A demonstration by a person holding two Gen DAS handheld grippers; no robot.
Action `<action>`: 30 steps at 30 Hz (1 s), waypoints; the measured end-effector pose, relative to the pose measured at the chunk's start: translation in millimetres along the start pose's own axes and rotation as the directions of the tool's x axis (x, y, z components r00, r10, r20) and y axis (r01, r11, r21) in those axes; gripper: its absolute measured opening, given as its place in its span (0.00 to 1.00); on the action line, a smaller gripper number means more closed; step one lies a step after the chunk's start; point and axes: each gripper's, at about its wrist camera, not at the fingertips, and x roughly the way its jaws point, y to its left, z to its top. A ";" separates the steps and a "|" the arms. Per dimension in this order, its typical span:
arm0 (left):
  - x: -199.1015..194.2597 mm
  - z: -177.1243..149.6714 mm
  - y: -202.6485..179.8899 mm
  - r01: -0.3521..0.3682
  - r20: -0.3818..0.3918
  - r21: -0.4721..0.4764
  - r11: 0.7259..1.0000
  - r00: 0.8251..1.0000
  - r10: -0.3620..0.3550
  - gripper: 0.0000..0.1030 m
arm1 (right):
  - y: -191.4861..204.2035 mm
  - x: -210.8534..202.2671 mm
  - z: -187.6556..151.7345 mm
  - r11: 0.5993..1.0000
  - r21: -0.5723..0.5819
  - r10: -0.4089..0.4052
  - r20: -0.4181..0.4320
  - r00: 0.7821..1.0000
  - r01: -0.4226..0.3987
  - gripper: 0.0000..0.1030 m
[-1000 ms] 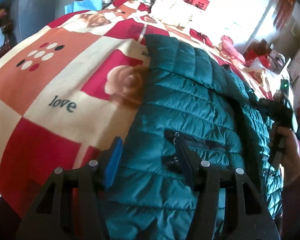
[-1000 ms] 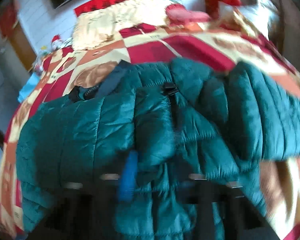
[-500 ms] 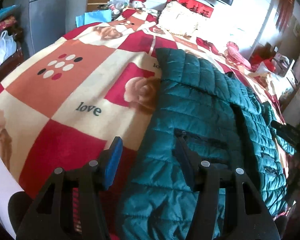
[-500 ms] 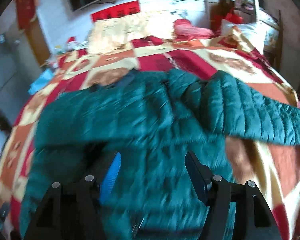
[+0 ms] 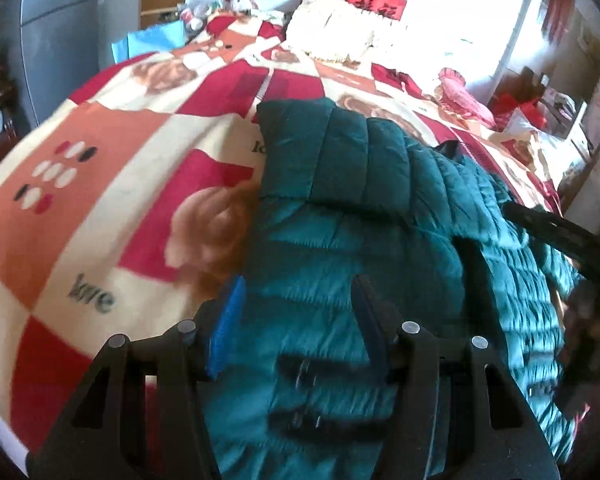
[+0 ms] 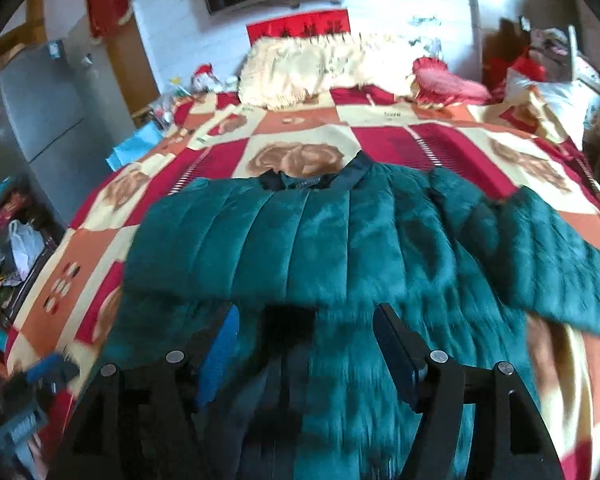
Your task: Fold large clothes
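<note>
A large teal quilted puffer jacket (image 6: 340, 240) lies spread on a bed with a red, cream and orange patchwork blanket (image 6: 380, 140). Its left sleeve is folded across the chest; the right sleeve (image 6: 560, 256) lies out to the right. The dark collar (image 6: 320, 178) points to the headboard. In the left wrist view the jacket (image 5: 360, 220) fills the middle, with a zip pocket (image 5: 312, 364) near my fingers. My left gripper (image 5: 296, 308) is open and empty above the jacket's left edge. My right gripper (image 6: 306, 332) is open and empty above the jacket's lower part.
A cream pillow (image 6: 312, 64) and a red cushion (image 6: 444, 80) lie at the head of the bed. A grey cabinet (image 6: 40, 108) and cluttered items stand at the left. The other gripper's dark body (image 5: 568, 240) shows at the right of the left wrist view.
My right gripper has let go of the folded sleeve, opened and pulled back and up from the jacket. My left gripper has shifted slightly over the jacket's left side, still open.
</note>
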 end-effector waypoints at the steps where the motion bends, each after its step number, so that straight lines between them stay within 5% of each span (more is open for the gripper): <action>1: 5.3 2.9 0.0 -0.004 -0.005 -0.010 1.000 1.000 0.004 0.53 | -1.2 16.6 8.1 1.000 -0.019 -0.002 -0.019 1.000 0.002 0.65; 5: 14.1 7.6 0.3 -0.043 -0.020 0.005 0.999 0.999 0.043 0.53 | -29.6 88.3 25.1 0.994 -0.010 -0.106 -0.165 0.981 0.106 0.65; 10: 5.4 19.4 9.8 -0.104 -0.037 0.009 0.995 0.994 0.104 0.53 | -58.4 82.9 34.9 0.987 0.113 -0.095 -0.161 0.982 0.114 0.65; 18: -56.1 77.5 14.8 -0.155 -0.129 -0.001 0.988 0.980 0.154 0.53 | -45.4 -12.9 41.5 0.962 0.265 -0.039 -0.099 0.994 0.064 0.65; 30: -161.6 181.5 -14.6 -0.129 -0.100 0.048 0.991 0.986 0.133 0.53 | 11.6 -198.4 81.6 0.948 0.307 -0.065 -0.066 0.996 0.082 0.69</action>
